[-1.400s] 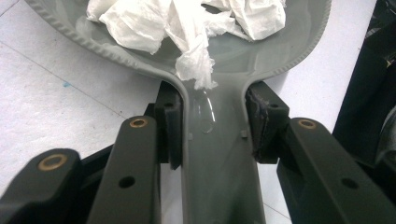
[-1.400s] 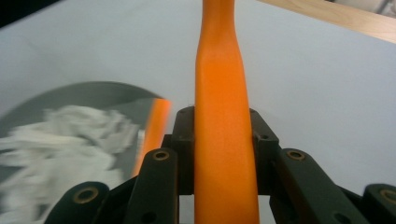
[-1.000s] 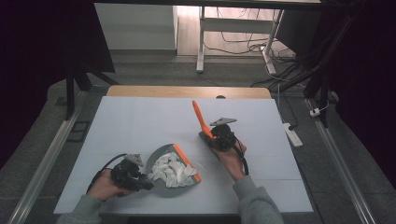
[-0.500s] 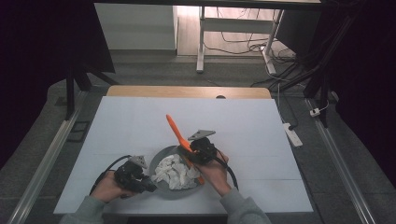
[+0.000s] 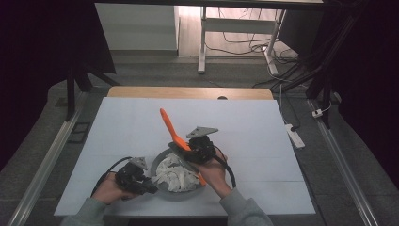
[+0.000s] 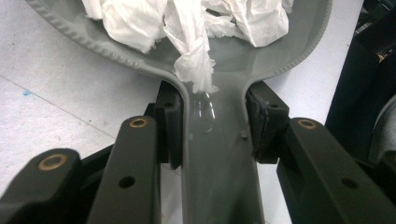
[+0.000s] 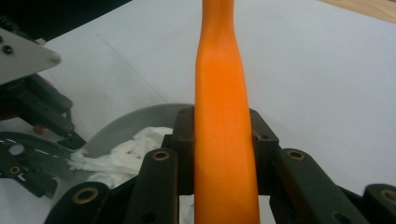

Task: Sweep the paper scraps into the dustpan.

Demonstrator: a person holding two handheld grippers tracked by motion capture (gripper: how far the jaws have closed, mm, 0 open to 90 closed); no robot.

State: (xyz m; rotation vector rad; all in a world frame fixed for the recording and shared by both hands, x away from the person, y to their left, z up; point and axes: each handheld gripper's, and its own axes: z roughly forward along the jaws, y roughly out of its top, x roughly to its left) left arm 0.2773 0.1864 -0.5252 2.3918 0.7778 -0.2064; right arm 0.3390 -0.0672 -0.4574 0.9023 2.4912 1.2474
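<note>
Left gripper [image 5: 149,187] clamps the handle of the grey dustpan [image 5: 165,188], which lies flat near the front edge of the table [image 5: 263,141]. Right gripper [image 5: 184,148] grips the orange brush handle [image 5: 170,130] over the pan. White crumpled paper [image 5: 176,174] sits inside. Judgement: keep the pan pinned, sweep with short strokes toward the handle side, avoid flicking paper over the rim.

Count: one grey dustpan [image 5: 162,165], one orange-handled brush [image 5: 170,128], one heap of crumpled white paper [image 5: 175,175], two grippers.
</note>
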